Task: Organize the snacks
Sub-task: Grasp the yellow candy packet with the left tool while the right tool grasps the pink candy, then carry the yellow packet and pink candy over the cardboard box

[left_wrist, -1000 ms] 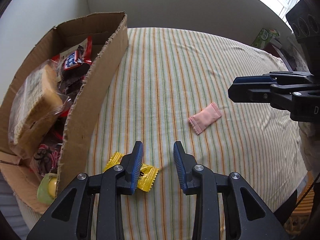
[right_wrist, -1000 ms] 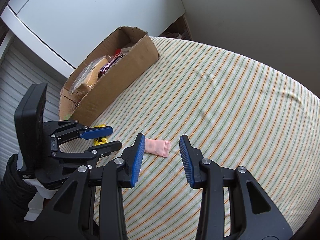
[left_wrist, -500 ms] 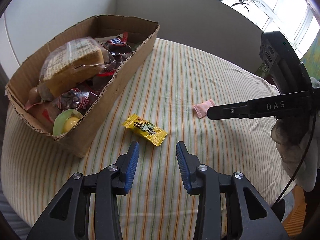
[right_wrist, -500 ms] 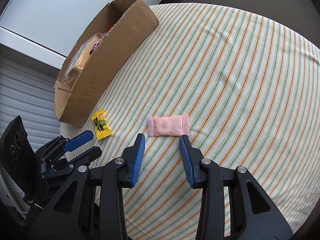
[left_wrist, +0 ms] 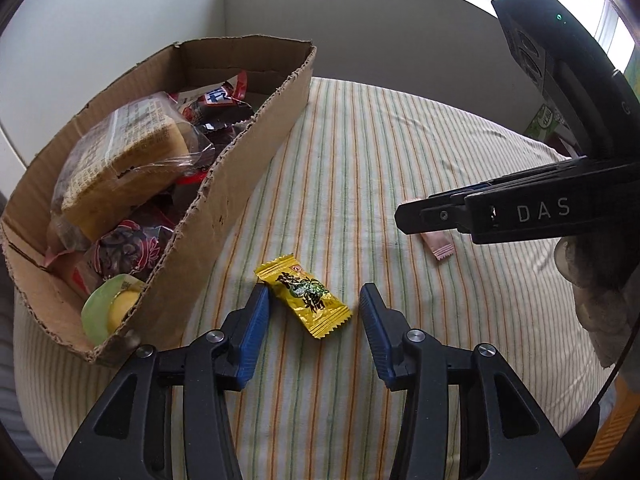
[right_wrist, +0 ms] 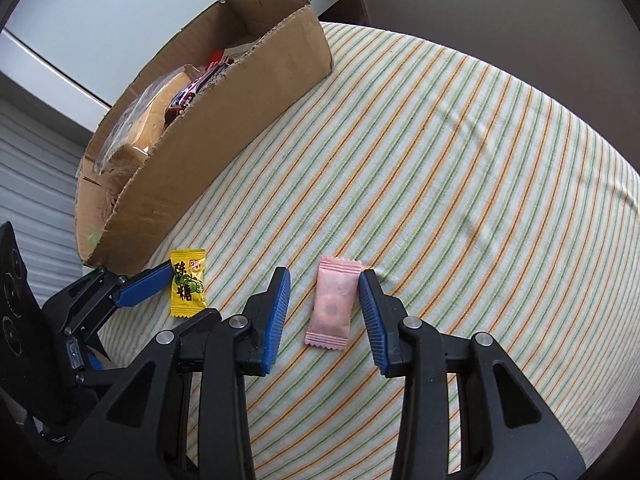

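Note:
A yellow candy packet (left_wrist: 305, 295) lies flat on the striped tablecloth, between the open blue pads of my left gripper (left_wrist: 314, 300). It also shows in the right wrist view (right_wrist: 188, 282). A pink candy packet (right_wrist: 333, 306) lies flat between the open pads of my right gripper (right_wrist: 325, 284); in the left wrist view the pink packet (left_wrist: 440, 246) is partly hidden under the right gripper (left_wrist: 404, 216). The left gripper (right_wrist: 160, 280) shows at the left of the right wrist view. A cardboard box (left_wrist: 224, 208) with several snacks stands on the left.
The box (right_wrist: 240, 152) holds a wrapped cake (left_wrist: 124, 160), dark and red wrappers and a green-yellow round snack (left_wrist: 106, 312). The striped tablecloth (right_wrist: 460, 168) stretches right of the box. Walls stand behind; a green carton (left_wrist: 546, 122) sits at the far right.
Both grippers have come down and forward over the table. The yellow packet now lies between the left pads and the pink packet between the right pads. Both stay open.

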A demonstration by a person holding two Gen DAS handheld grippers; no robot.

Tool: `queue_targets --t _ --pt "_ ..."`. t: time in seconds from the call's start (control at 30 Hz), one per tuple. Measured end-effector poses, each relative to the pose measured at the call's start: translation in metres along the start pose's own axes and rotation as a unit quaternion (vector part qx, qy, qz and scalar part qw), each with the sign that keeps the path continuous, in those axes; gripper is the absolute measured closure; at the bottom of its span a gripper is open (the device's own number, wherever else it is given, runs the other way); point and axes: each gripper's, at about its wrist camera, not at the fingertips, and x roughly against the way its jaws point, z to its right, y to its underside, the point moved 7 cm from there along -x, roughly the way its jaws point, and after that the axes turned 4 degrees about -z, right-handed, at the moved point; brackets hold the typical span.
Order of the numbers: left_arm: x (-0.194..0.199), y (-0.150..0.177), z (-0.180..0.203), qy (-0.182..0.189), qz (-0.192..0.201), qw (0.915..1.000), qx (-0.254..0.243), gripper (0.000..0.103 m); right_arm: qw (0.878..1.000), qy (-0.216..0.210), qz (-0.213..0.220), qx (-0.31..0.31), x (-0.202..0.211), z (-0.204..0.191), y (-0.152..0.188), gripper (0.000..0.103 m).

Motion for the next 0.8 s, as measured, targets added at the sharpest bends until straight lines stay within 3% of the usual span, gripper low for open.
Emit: queue_targets --t 0.1,0.23,0.4,0.8 --pt "-0.007 -0.005 0.008 -0.016 0.002 0.9997 -0.017 0.058 0.999 0.039 -0.001 0.030 -0.003 -0.008 0.001 0.077" --pt "-0.011 -0.008 0.018 -0.033 0.009 0.9979 -0.055 0.060 0.997 0.058 -0.006 0.046 -0.005 -0.011 0.002 0.083" --pt "-0.013 -0.007 0.031 -0.033 0.013 0.9962 -0.080 0.078 0.996 0.071 -0.005 0.058 -0.002 -0.010 0.007 0.083" --pt "0.006 0.003 0.021 -0.001 0.021 0.9983 -0.055 0.082 0.998 0.052 0.011 0.027 0.019 0.022 0.025 0.083"
